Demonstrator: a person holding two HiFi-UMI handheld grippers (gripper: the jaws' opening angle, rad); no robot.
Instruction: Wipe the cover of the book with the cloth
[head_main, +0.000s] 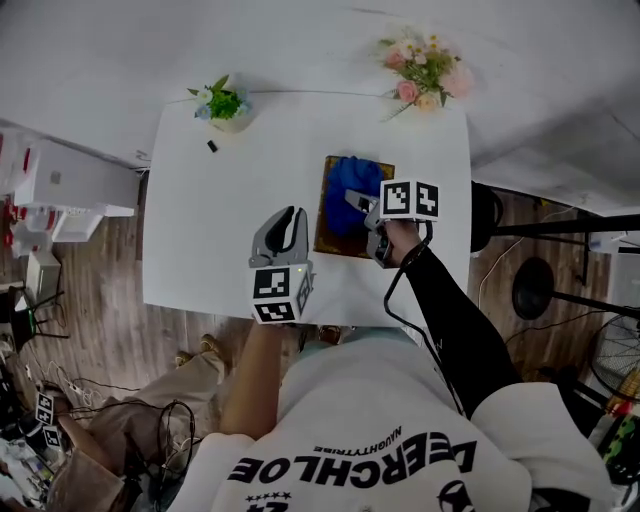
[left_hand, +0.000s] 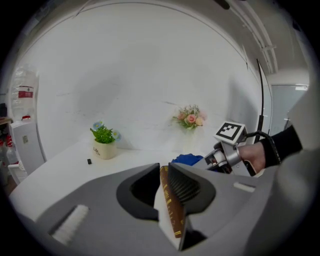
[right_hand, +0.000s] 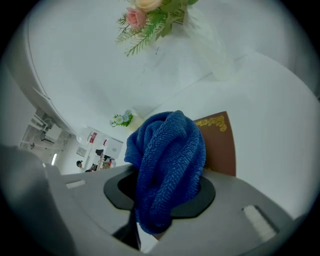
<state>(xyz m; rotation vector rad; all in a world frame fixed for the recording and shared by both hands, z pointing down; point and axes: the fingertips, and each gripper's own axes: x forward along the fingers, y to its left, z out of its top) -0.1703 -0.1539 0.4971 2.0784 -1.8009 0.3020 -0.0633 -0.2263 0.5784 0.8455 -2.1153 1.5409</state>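
Blue cloth is bunched and pinched fast between the jaws of the right gripper. The wad sticks out ahead of its tips and presses on the brown book, which lies flat on the white table just beneath them. The left gripper is clamped on one edge of the book, pages and cover between its jaws, likely to steady it against the wiping. Both forearms reach forward, the black-sleeved right one angled in over the book.
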